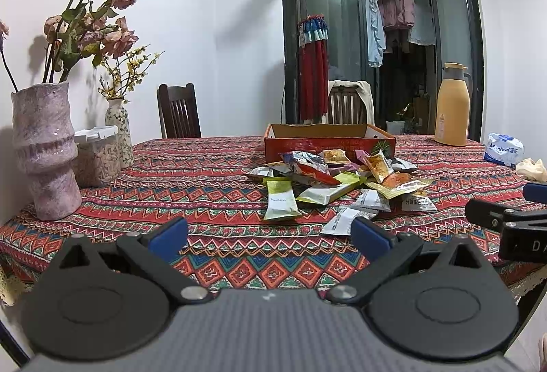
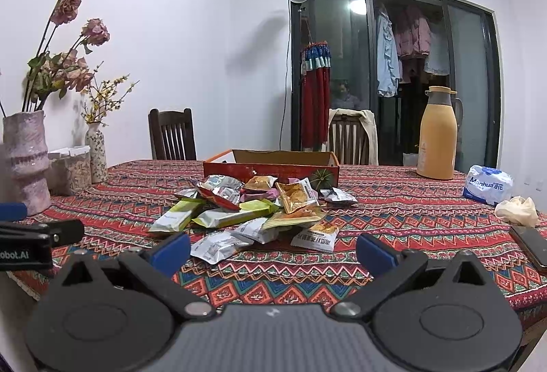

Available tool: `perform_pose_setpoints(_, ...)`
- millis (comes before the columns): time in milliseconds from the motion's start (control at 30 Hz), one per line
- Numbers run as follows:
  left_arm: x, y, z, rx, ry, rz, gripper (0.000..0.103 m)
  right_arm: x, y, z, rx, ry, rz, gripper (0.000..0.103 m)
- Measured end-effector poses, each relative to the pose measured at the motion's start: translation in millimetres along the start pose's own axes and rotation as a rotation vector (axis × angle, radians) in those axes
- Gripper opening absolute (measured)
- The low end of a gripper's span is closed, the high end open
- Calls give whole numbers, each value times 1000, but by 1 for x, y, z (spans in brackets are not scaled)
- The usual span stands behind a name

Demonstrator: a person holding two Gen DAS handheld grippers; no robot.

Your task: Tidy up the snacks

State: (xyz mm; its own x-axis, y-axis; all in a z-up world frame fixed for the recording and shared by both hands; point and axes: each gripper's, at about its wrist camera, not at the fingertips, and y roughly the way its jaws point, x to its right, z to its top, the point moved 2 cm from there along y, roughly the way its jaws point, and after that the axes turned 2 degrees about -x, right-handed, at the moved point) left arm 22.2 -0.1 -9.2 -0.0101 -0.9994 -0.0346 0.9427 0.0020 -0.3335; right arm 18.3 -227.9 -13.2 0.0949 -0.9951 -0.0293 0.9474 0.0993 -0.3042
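A pile of snack packets lies on the patterned tablecloth, in front of an open orange cardboard box. A green-and-white packet sits at the pile's near left, and white packets lie nearest me. My left gripper hovers open over the near table edge, short of the pile, with nothing between its blue pads. My right gripper is likewise open and holds nothing, just short of the white packets. Each gripper shows at the edge of the other's view.
A pink vase of dried flowers, a lidded jar and a small floral vase stand at the left. A yellow thermos, a tissue pack, a crumpled cloth and a phone lie right. Chairs stand behind the table.
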Motion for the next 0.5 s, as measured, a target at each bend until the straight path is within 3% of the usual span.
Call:
perform_pose_setpoints(333, 0, 6, -2, 32, 36, 27, 103, 1, 2, -4, 22, 7, 1, 103)
perform_pose_setpoints(500, -12, 25, -11, -5, 5, 40, 103, 4, 10, -15, 50, 18, -3, 103)
